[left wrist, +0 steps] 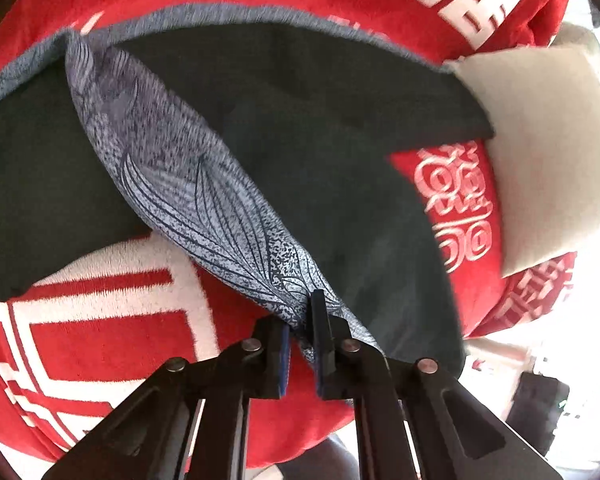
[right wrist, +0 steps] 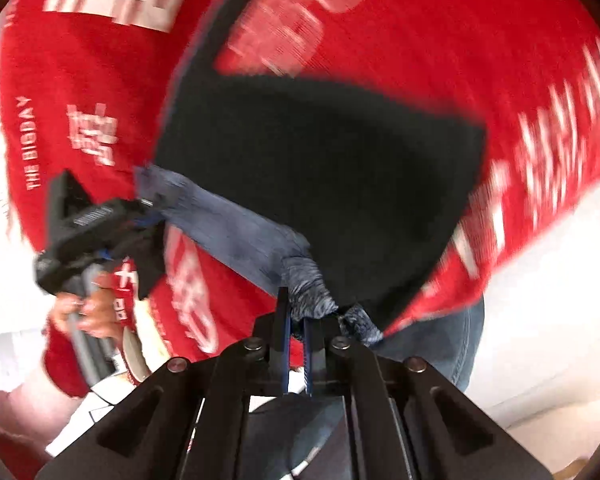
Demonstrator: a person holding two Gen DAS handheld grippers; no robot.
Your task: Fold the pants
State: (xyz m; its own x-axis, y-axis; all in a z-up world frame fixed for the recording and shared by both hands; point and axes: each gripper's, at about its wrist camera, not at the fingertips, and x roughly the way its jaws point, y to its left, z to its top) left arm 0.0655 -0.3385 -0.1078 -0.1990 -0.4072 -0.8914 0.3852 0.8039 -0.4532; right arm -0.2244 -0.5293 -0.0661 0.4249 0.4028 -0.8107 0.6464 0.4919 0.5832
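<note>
While I am watching both wrist feeds, I am seeing the left gripper (left wrist: 302, 316) pinching the patterned blue-grey edge of the pants (left wrist: 308, 152), its jaws closed narrow with the cloth caught between the blue pads. That patterned strip is running up and away from the fingers, stretched over the dark body of the garment. The pants are lying spread on a red blanket (left wrist: 100, 340) with white lettering, and one dark end is reaching a cream cushion (left wrist: 540, 168) at the right of the left view.

In the right view, which is blurring heavily, the right gripper (right wrist: 296, 312) is clamping a bunched fold of the same blue-grey fabric, jaws drawn narrow on it. The dark part of the pants (right wrist: 320, 168) is spreading out above it on the red blanket (right wrist: 460, 40). At the left of that view I am seeing the left gripper (right wrist: 150, 210) gripping the other end of the strip, with a hand (right wrist: 88, 312) around its handle.
</note>
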